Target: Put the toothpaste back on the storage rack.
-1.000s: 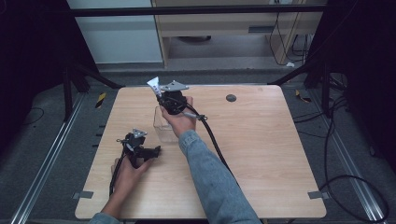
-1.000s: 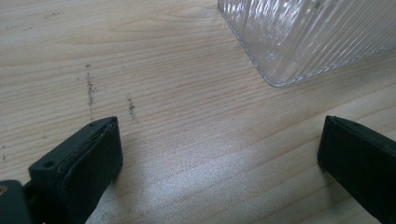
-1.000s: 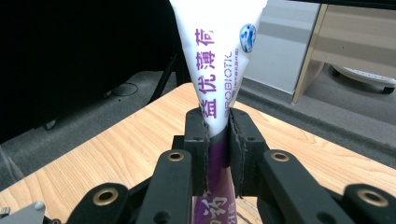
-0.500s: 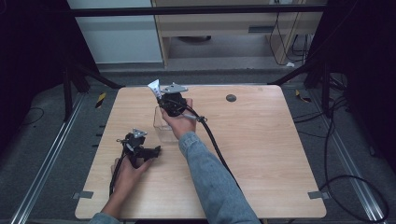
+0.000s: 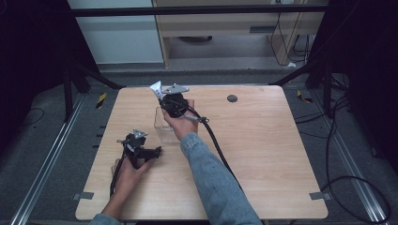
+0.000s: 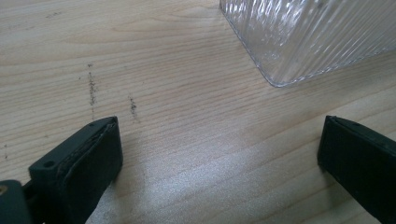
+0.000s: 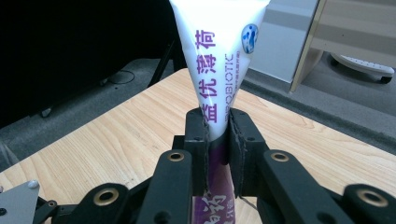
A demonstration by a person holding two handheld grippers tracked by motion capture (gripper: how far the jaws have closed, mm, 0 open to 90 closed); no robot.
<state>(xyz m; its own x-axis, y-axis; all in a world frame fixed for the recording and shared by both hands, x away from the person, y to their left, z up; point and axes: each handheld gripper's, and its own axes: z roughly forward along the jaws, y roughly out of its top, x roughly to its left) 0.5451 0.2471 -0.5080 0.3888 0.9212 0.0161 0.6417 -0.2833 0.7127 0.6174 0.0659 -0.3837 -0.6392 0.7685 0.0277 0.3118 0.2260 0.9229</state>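
Observation:
My right gripper (image 7: 217,126) is shut on a white and purple toothpaste tube (image 7: 219,56), whose flat crimped end sticks out past the pads. In the high view that gripper (image 5: 163,95) hangs above the far edge of a clear ribbed plastic container (image 5: 164,127), and the tube's white end (image 5: 156,89) points up and left. My left gripper (image 5: 156,151) rests on the table just left of the container. Its jaws stand wide open (image 6: 219,154) with bare wood between them, and a corner of the container (image 6: 303,37) lies just ahead.
The light wooden table (image 5: 263,154) has a small dark round disc (image 5: 232,98) near its far edge. A black cable (image 5: 216,145) trails from the right gripper across the middle. Dark floor and metal frame legs surround the table.

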